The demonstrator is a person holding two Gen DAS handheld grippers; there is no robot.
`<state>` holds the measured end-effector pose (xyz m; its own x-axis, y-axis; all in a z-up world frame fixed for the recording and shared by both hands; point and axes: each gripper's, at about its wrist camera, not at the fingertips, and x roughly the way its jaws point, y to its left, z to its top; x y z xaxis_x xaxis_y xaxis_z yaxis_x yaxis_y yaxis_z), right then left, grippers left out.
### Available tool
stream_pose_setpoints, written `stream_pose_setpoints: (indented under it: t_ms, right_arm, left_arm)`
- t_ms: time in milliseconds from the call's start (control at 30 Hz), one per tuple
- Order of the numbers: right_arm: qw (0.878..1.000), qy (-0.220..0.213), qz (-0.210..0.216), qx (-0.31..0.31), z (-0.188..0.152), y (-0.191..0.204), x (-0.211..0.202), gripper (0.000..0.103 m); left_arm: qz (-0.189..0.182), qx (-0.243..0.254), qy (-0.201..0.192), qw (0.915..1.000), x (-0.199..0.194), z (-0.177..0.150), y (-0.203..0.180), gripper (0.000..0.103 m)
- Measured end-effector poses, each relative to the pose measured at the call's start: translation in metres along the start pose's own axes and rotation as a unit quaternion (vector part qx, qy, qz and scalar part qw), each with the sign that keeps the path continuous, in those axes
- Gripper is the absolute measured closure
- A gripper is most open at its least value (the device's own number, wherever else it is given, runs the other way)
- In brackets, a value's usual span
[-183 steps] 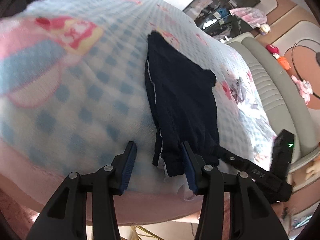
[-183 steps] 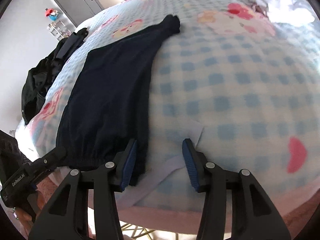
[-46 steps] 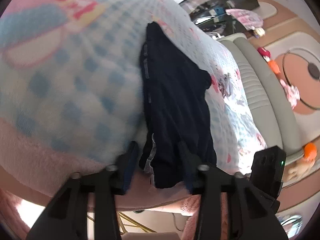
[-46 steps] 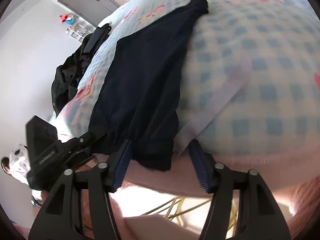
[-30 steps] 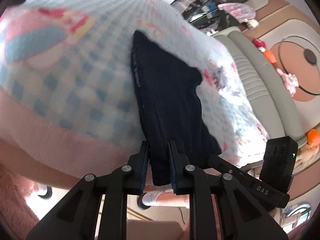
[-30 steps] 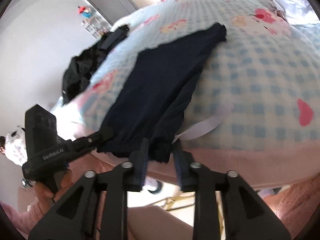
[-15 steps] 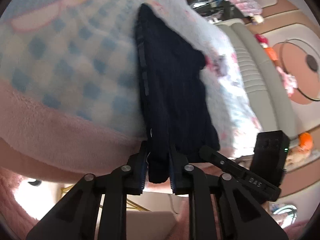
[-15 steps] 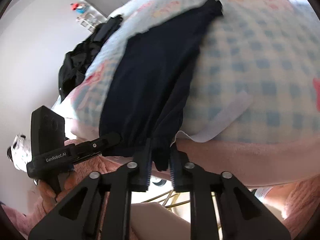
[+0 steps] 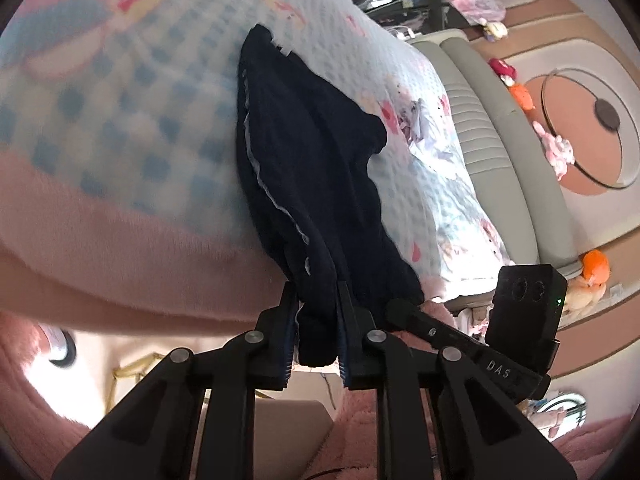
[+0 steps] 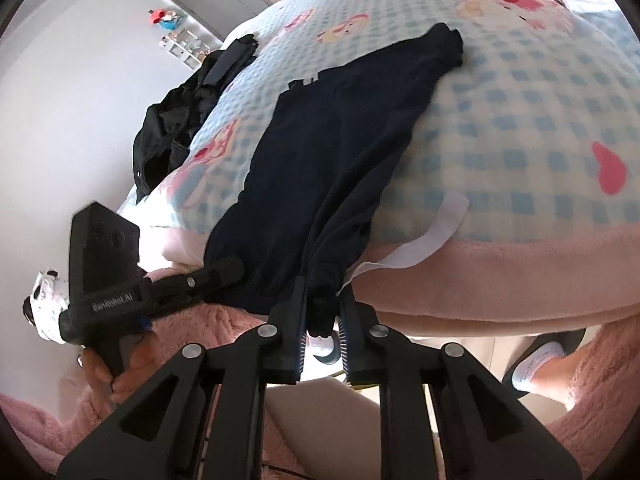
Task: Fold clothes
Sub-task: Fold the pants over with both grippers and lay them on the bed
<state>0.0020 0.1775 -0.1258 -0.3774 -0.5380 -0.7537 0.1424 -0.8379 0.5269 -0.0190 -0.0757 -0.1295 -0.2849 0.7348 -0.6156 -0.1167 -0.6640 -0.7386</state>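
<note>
A dark navy garment [image 9: 312, 152] lies lengthwise on the blue-checked blanket [image 9: 120, 120], and its near hem hangs over the pink border. My left gripper [image 9: 316, 300] pinches one corner of that hem; its jaws are opening slightly with cloth still pressed between the pads. In the right wrist view the same garment [image 10: 328, 132] runs away up the bed. My right gripper [image 10: 323, 296] holds the other hem corner, jaws easing open around a bunched lump of cloth. Each gripper shows in the other's view, the right one [image 9: 400, 308] and the left one [image 10: 232, 268], close beside each other.
A heap of black clothes [image 10: 176, 132] sits at the bed's far left edge. A white strap [image 10: 440, 220] lies over the pink border [image 10: 520, 272]. A grey padded sofa [image 9: 500, 160], toys and a round table [image 9: 592, 120] stand beyond. A person's shoes [image 10: 536, 364] are below.
Both grippers stood open beside the hem, then closed on its two corners. The hem is now drawn past the bed's edge. Little has shifted in the last half second.
</note>
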Motion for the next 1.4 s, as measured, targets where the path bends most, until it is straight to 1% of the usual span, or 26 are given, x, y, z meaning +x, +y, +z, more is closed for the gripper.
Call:
stream_pose_setpoints:
  t_ms: [33, 67, 167, 233, 367, 433, 500, 533, 600, 700, 733, 800, 833, 867, 900, 933, 1000, 1067, 1167, 1200, 1233, 1267, 1333, 1400]
  right_arm:
    - [1.0, 0.006, -0.005, -0.004, 0.0, 0.0, 0.002, 0.079]
    - [1.0, 0.015, -0.015, -0.003, 0.0, -0.001, 0.007, 0.072]
    - [0.998, 0.044, -0.049, 0.0, -0.003, -0.007, 0.018, 0.069]
    - [0.997, 0.046, -0.068, -0.004, -0.006, -0.012, 0.012, 0.069]
    - [0.997, 0.009, -0.071, 0.003, 0.004, -0.023, -0.013, 0.064]
    - [0.997, -0.005, -0.073, 0.005, 0.017, -0.029, -0.018, 0.064]
    - [0.997, -0.016, -0.073, 0.003, 0.035, -0.028, -0.018, 0.064]
    - [0.997, -0.024, -0.071, -0.001, 0.046, -0.027, -0.017, 0.064]
    - [0.996, -0.037, -0.08, -0.015, 0.065, -0.022, -0.012, 0.064]
    - [0.994, -0.047, -0.094, -0.016, 0.091, -0.021, 0.002, 0.064]
    - [0.994, -0.049, -0.1, -0.013, 0.101, -0.022, 0.008, 0.064]
    - [0.991, -0.054, -0.123, -0.011, 0.117, -0.028, 0.02, 0.06]
    - [0.989, -0.056, -0.139, -0.013, 0.124, -0.03, 0.027, 0.057]
    - [0.985, -0.053, -0.164, -0.021, 0.13, -0.032, 0.036, 0.057]
    - [0.982, -0.044, -0.183, -0.028, 0.135, -0.035, 0.046, 0.057]
    - [0.981, -0.041, -0.19, -0.029, 0.138, -0.037, 0.053, 0.057]
    - [0.981, -0.044, -0.187, -0.02, 0.144, -0.047, 0.058, 0.057]
    - [0.981, -0.057, -0.187, -0.015, 0.15, -0.051, 0.058, 0.057]
    - [0.971, -0.095, -0.216, -0.027, 0.158, -0.057, 0.056, 0.057]
    - [0.966, -0.098, -0.237, -0.032, 0.16, -0.059, 0.059, 0.058]
    - [0.961, -0.1, -0.256, -0.036, 0.163, -0.062, 0.062, 0.061]
    - [0.961, -0.096, -0.259, -0.031, 0.165, -0.068, 0.065, 0.065]
    - [0.961, -0.103, -0.257, -0.021, 0.168, -0.074, 0.063, 0.066]
    - [0.954, -0.11, -0.278, -0.025, 0.17, -0.078, 0.061, 0.067]
  left_arm:
    - [0.014, 0.004, 0.011, 0.9998, 0.002, 0.002, 0.002, 0.069]
    - [0.03, 0.004, 0.016, 0.9994, 0.004, 0.004, 0.004, 0.061]
    - [0.064, 0.016, 0.008, 0.9978, -0.004, 0.013, 0.01, 0.061]
    - [0.087, 0.024, 0.003, 0.9959, -0.009, 0.02, 0.013, 0.061]
    - [0.098, 0.054, -0.038, 0.993, -0.022, 0.043, 0.014, 0.063]
    - [0.113, 0.069, -0.051, 0.9899, -0.014, 0.065, 0.01, 0.063]
    - [0.107, 0.074, -0.055, 0.9899, 0.0, 0.089, 0.004, 0.063]
    - [0.112, 0.075, -0.057, 0.9892, 0.01, 0.1, 0.003, 0.063]
    - [0.124, 0.075, -0.06, 0.9876, 0.03, 0.122, 0.001, 0.061]
    - [0.146, 0.07, -0.047, 0.9857, 0.054, 0.141, 0.007, 0.061]
    - [0.154, 0.069, -0.041, 0.9849, 0.063, 0.148, 0.009, 0.062]
    - [0.17, 0.076, -0.044, 0.9814, 0.07, 0.155, 0.007, 0.067]
    - [0.173, 0.084, -0.05, 0.9801, 0.071, 0.157, 0.004, 0.085]
    - [0.18, 0.094, -0.054, 0.9777, 0.073, 0.158, -0.002, 0.095]
    - [0.187, 0.105, -0.057, 0.9751, 0.075, 0.158, -0.007, 0.095]
    - [0.195, 0.117, -0.059, 0.972, 0.076, 0.159, -0.012, 0.096]
    - [0.205, 0.14, -0.063, 0.9667, 0.075, 0.162, -0.022, 0.097]
    - [0.202, 0.156, -0.067, 0.9646, 0.074, 0.169, -0.029, 0.097]
    - [0.199, 0.177, -0.072, 0.9612, 0.076, 0.184, -0.036, 0.097]
    - [0.199, 0.183, -0.074, 0.96, 0.077, 0.189, -0.038, 0.097]
    - [0.196, 0.192, -0.076, 0.9586, 0.079, 0.192, -0.041, 0.097]
    - [0.196, 0.203, -0.082, 0.9558, 0.079, 0.194, -0.045, 0.097]
    - [0.197, 0.219, -0.084, 0.952, 0.079, 0.196, -0.05, 0.097]
    - [0.218, 0.21, -0.064, 0.951, 0.086, 0.2, -0.043, 0.096]
